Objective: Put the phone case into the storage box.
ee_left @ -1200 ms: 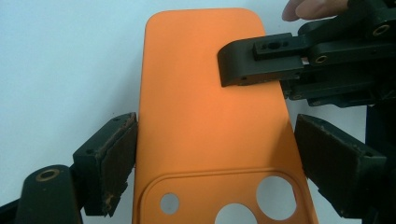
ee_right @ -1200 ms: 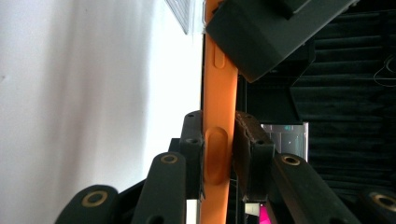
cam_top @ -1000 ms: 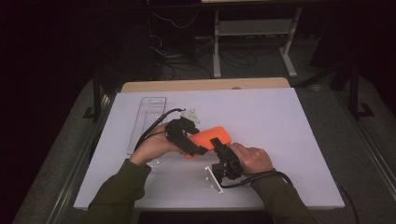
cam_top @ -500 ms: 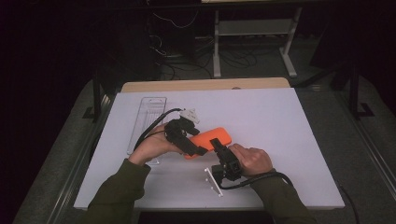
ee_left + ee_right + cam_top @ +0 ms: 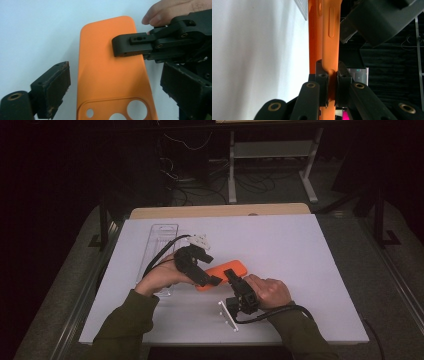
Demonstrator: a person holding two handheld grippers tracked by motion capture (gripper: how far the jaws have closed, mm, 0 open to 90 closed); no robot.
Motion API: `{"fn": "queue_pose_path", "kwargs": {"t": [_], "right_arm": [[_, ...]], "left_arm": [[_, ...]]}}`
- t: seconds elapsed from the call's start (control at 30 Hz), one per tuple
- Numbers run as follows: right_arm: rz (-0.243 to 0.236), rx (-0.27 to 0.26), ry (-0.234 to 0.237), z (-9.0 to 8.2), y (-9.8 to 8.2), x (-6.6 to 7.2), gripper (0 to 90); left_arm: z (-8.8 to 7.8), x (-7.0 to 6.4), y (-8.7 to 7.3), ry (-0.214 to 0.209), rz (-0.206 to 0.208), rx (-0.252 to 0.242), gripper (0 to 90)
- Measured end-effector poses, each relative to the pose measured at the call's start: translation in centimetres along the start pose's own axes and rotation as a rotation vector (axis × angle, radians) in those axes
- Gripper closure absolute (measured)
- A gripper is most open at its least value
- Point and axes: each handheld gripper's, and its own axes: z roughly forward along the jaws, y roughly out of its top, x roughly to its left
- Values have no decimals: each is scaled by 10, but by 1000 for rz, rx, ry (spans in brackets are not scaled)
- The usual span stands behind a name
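The right tongs (image 5: 231, 274) are clamped tight on the edge of the orange phone case (image 5: 221, 271), pinching its thin side wall, as the right gripper view (image 5: 331, 82) shows with both pads squeezed against the rim. The case (image 5: 112, 75) sits low over the white tabletop (image 5: 310, 270) near its middle, back face and camera cutouts toward the left gripper's camera. The left tongs (image 5: 120, 92) are spread wide, and have just been opening further, with the case between their pads but neither pad pressing on it. So this reads as a handover or re-grip: the right side carries the case while the left has let go. Next the left should either back clear or close on a fresh spot, squarely across the flat sides, without knocking the case out of that thin edge pinch.
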Motion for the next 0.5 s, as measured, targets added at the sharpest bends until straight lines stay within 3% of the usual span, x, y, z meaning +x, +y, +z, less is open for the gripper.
{"fn": "queue_pose_path", "kwargs": {"t": [0.13, 0.4, 0.43, 0.5], "right_arm": [[3, 4, 2, 0, -1, 0, 819], [-24, 16, 19, 0, -5, -3, 817], [5, 19, 6, 0, -7, -2, 817], [10, 23, 9, -1, -8, -2, 817]], "left_arm": [[0, 0, -1, 8, 1, 5, 3], [-2, -1, -2, 16, 18, -4, 0], [-4, 0, -2, 23, 16, -12, 0], [-5, 0, -2, 24, 19, -7, 0]]}}
